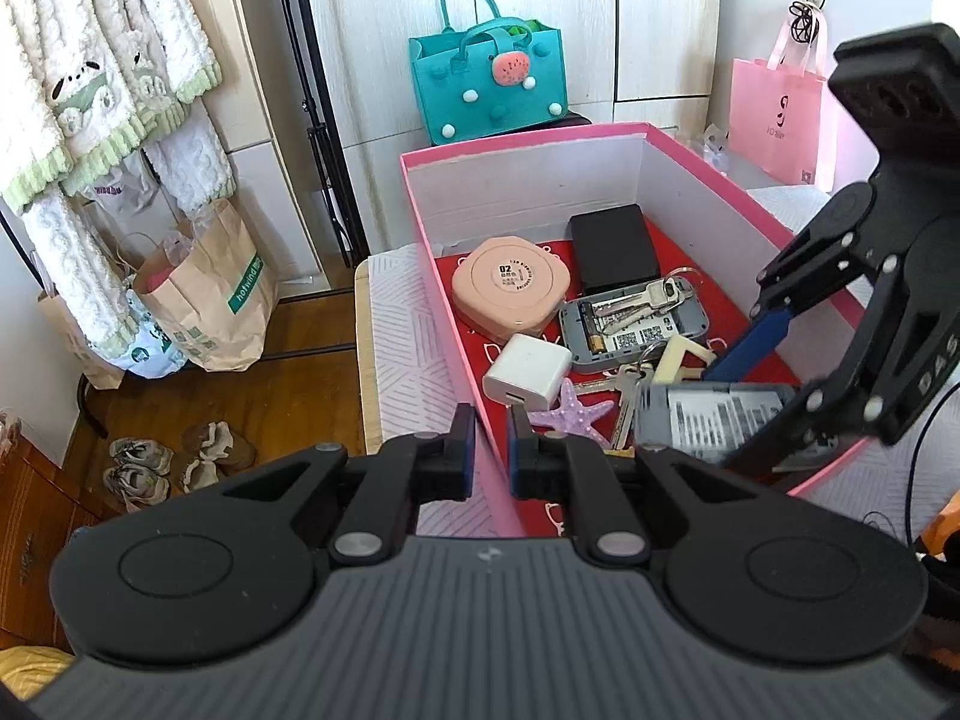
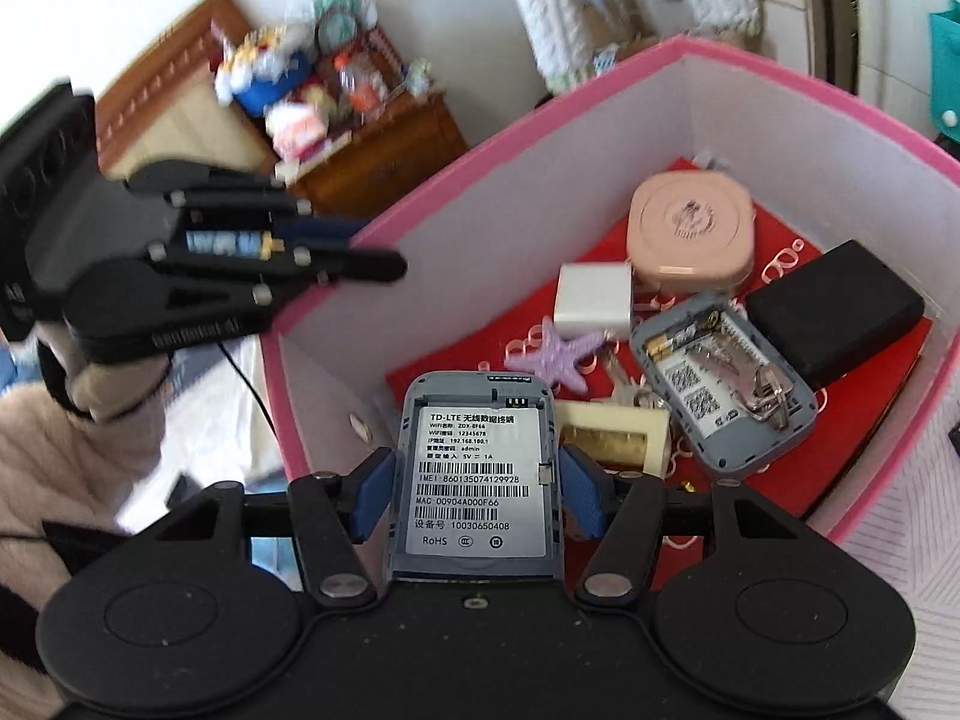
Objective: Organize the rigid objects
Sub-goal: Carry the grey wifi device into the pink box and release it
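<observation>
A pink box [image 1: 522,141] stands on a table, white inside with a red floor. My left gripper [image 1: 491,432] is shut on its near wall, the pink edge pinched between the pads. My right gripper [image 2: 477,480] is shut on a grey router [image 2: 477,468], label side up, held over the near end of the pink box [image 2: 600,81]. In the box lie a peach case [image 1: 510,291], a black block [image 1: 612,249], a white charger [image 1: 528,369], a purple starfish [image 1: 573,414], keys, and a second open router shell [image 1: 636,324] with keys and batteries in it.
A teal bag [image 1: 486,84] and a pink paper bag [image 1: 774,114] stand behind the box. Brown paper bags [image 1: 210,300] and shoes [image 1: 168,462] are on the wooden floor at the left, under hanging white garments [image 1: 90,90]. A cluttered wooden cabinet [image 2: 360,144] stands beyond.
</observation>
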`<state>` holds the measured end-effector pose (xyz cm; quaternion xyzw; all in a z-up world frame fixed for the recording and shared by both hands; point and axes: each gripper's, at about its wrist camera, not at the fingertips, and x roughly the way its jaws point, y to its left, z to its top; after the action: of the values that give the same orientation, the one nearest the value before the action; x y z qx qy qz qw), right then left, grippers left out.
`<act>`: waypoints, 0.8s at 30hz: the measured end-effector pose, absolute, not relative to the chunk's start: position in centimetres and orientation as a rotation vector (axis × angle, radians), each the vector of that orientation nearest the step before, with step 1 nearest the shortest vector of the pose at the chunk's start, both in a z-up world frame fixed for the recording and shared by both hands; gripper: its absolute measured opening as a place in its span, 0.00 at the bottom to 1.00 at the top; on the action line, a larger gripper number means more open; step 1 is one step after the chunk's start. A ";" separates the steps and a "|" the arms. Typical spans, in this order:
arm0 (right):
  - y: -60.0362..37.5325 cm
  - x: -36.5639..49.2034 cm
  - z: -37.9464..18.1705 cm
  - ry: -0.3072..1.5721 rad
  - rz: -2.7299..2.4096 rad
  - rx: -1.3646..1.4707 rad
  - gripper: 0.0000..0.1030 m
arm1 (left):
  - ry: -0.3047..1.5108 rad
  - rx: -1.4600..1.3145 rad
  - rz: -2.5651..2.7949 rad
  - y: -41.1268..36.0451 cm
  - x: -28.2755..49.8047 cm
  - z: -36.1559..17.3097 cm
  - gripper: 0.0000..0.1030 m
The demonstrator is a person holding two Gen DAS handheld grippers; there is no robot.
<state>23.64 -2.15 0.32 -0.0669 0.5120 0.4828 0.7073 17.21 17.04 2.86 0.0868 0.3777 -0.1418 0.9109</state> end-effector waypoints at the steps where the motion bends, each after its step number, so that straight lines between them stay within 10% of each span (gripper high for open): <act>1: -1.9 23.6 0.2 1.154 1.073 -0.161 0.63 | 0.780 0.176 -0.293 17.1 17.3 2.9 0.09; 24: -9.2 21.7 7.6 0.726 0.680 -0.198 0.66 | 0.777 0.163 -0.319 17.3 17.0 2.9 0.10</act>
<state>21.68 -9.17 7.56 -0.0949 0.3477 0.3254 0.8742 17.03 17.28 2.89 0.0792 0.3767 -0.1546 0.9099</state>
